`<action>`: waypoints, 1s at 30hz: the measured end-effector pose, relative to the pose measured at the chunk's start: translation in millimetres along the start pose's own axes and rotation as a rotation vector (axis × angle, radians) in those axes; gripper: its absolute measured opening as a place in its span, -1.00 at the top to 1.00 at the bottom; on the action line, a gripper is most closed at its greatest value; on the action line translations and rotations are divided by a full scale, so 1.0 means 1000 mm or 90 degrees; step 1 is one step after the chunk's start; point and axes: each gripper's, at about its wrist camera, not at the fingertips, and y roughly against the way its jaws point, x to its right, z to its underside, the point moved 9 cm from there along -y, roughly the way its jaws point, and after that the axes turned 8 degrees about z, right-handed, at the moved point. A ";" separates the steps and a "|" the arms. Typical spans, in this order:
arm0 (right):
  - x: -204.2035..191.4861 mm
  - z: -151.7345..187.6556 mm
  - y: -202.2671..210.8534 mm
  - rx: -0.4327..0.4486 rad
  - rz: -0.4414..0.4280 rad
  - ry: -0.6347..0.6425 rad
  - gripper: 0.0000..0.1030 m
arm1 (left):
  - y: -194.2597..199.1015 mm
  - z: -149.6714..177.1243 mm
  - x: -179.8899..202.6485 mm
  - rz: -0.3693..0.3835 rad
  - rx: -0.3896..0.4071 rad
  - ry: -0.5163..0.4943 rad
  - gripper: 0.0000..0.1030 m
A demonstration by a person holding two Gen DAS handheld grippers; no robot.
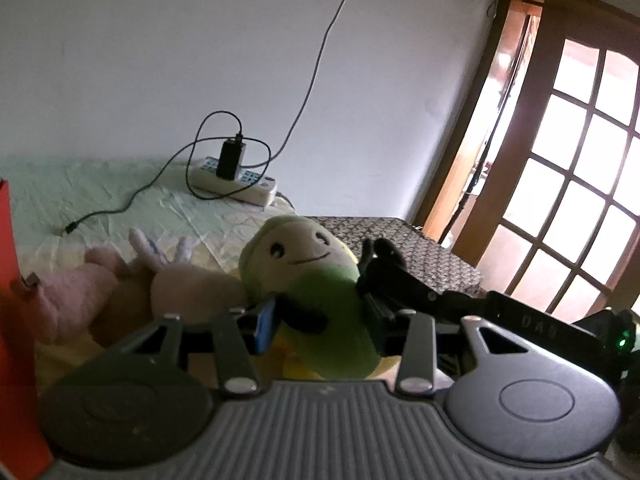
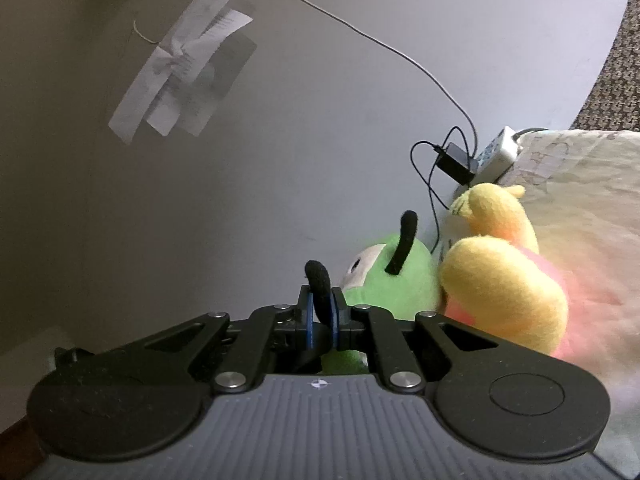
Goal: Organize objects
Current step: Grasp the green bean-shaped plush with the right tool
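Left gripper (image 1: 320, 320) fingers clamp green plush (image 1: 316, 280) body — right gripper (image 2: 320, 320) fingers pinch its black antenna (image 2: 318, 280).

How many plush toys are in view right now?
3: green plush held between both jaws; pink plush lying beside it on the bed; yellow plush against it. Others may be hidden.

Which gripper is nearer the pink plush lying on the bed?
Left. The left gripper holds the green plush, which lies against the pink plush. The right gripper pinches the green plush's black antenna, on its far side.
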 end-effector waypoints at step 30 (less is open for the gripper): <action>0.024 0.005 -0.013 -0.026 0.133 0.017 -0.03 | -0.020 0.024 -0.008 -0.016 -0.086 -0.004 -0.52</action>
